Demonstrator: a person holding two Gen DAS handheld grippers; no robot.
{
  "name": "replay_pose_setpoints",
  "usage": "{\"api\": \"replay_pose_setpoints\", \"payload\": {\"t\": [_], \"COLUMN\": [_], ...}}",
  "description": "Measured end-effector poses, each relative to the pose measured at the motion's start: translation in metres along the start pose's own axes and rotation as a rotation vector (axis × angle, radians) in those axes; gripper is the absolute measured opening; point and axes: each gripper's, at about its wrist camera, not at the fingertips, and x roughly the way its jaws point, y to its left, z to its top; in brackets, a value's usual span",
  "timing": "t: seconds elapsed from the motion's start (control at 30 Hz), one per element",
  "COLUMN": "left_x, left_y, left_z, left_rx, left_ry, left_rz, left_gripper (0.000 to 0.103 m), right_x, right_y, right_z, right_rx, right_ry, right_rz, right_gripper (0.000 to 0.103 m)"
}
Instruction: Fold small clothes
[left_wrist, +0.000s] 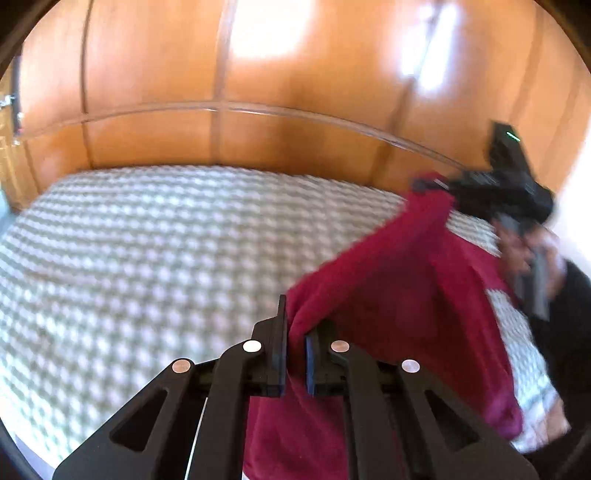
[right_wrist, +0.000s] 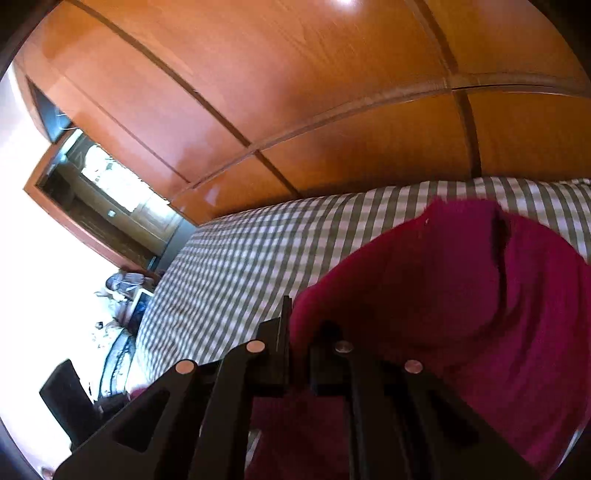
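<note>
A dark red garment hangs in the air above the checked bedspread, stretched between both grippers. My left gripper is shut on one edge of it, cloth pinched between the pads. My right gripper shows at the far right in the left wrist view, shut on another corner, held higher. In the right wrist view the right gripper is shut on the same red garment, which drapes to the right over the bedspread.
A glossy wooden wardrobe wall stands behind the bed. In the right wrist view a doorway opens at the left, with clutter on the floor and a black box beside the bed edge.
</note>
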Motion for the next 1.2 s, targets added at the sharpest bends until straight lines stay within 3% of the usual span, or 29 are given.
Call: {"api": "replay_pose_setpoints", "payload": {"t": [0.07, 0.13, 0.17, 0.2, 0.27, 0.3, 0.37, 0.43, 0.5, 0.67, 0.73, 0.77, 0.83, 0.9, 1.1, 1.2], "left_x": [0.020, 0.047, 0.055, 0.063, 0.063, 0.058, 0.044, 0.035, 0.022, -0.002, -0.008, -0.010, -0.011, -0.015, -0.029, -0.023], "left_y": [0.021, 0.040, 0.050, 0.061, 0.083, 0.095, 0.117, 0.127, 0.120, 0.070, 0.051, 0.039, 0.018, -0.009, -0.056, -0.058], "left_z": [0.024, 0.046, 0.052, 0.055, 0.053, 0.050, 0.041, 0.027, 0.007, -0.053, -0.076, -0.090, -0.104, -0.122, -0.171, -0.192], "left_rx": [-0.014, -0.067, -0.093, -0.134, -0.205, -0.230, -0.285, -0.304, -0.255, -0.193, -0.173, -0.183, -0.161, -0.109, -0.020, -0.028], "left_ry": [0.017, 0.075, 0.092, 0.105, 0.114, 0.092, 0.067, 0.066, 0.062, 0.061, 0.046, 0.047, 0.070, 0.089, 0.210, 0.254], "left_rz": [0.063, 0.137, 0.173, 0.195, 0.238, 0.280, 0.322, 0.297, 0.264, 0.201, 0.202, 0.156, 0.107, 0.078, -0.152, -0.162], "left_gripper": [0.006, 0.008, 0.013, 0.017, 0.053, 0.058, 0.060, 0.060, 0.060, 0.061, 0.061, 0.061, 0.061, 0.061, 0.061, 0.061], "right_x": [0.022, 0.039, 0.043, 0.040, 0.028, 0.022, 0.005, -0.015, -0.037, -0.129, -0.174, -0.190, -0.216, -0.225, -0.203, -0.189], "right_y": [0.000, 0.001, -0.001, -0.006, -0.011, -0.016, -0.030, -0.055, -0.085, -0.163, -0.195, -0.207, -0.229, -0.231, -0.178, -0.149], "right_z": [0.015, 0.022, 0.024, 0.023, 0.016, 0.012, -0.001, -0.016, -0.031, -0.089, -0.117, -0.127, -0.155, -0.181, -0.247, -0.264], "right_rx": [0.006, -0.004, -0.006, 0.002, -0.021, -0.034, -0.044, -0.042, -0.005, 0.166, 0.274, 0.323, 0.426, 0.453, 0.266, 0.205], "right_ry": [0.017, 0.033, 0.034, 0.023, -0.022, -0.022, -0.028, -0.036, -0.037, -0.109, -0.168, -0.187, -0.195, -0.163, 0.032, 0.058], "right_rz": [-0.019, 0.001, 0.003, -0.003, -0.022, -0.041, -0.085, -0.165, -0.251, -0.417, -0.467, -0.480, -0.475, -0.407, -0.273, -0.240], "right_gripper": [0.008, 0.028, 0.060, 0.073, 0.073, 0.073, 0.074, 0.074, 0.074, 0.072, 0.065, 0.057, 0.052, 0.052, 0.052, 0.052]}}
